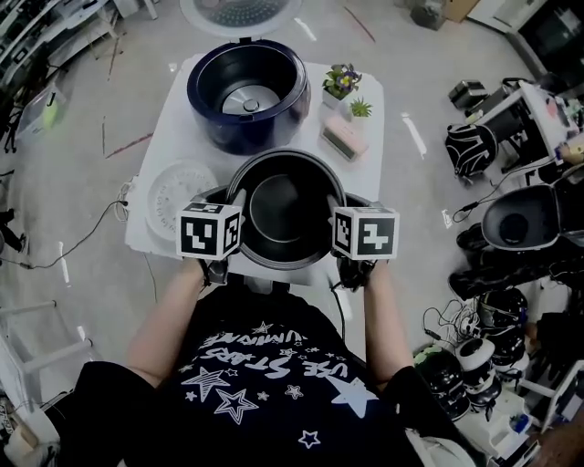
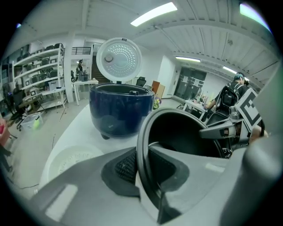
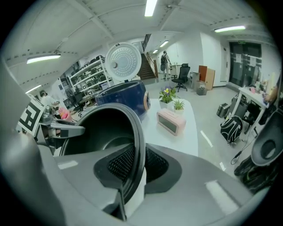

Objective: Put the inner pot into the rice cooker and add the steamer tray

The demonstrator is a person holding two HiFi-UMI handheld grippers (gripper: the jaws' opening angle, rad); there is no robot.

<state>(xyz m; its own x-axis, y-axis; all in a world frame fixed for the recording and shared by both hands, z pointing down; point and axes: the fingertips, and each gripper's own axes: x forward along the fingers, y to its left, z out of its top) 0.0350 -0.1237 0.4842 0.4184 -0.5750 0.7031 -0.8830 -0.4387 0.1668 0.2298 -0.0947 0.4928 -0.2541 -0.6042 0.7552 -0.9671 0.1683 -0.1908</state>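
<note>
Head view gives us the dark inner pot (image 1: 285, 208) at the near edge of the white counter (image 1: 169, 137), upright and empty, with our left tongs (image 1: 234, 199) clamped on its left rim and our right tongs (image 1: 336, 202) clamped on its right rim. Behind it the blue rice cooker (image 1: 248, 91) stands with its lid (image 1: 239, 13) raised, and the white steamer tray (image 1: 180, 193) lies on the counter just left of the pot; a pink clock (image 1: 344, 139) sits right of the cooker
</note>
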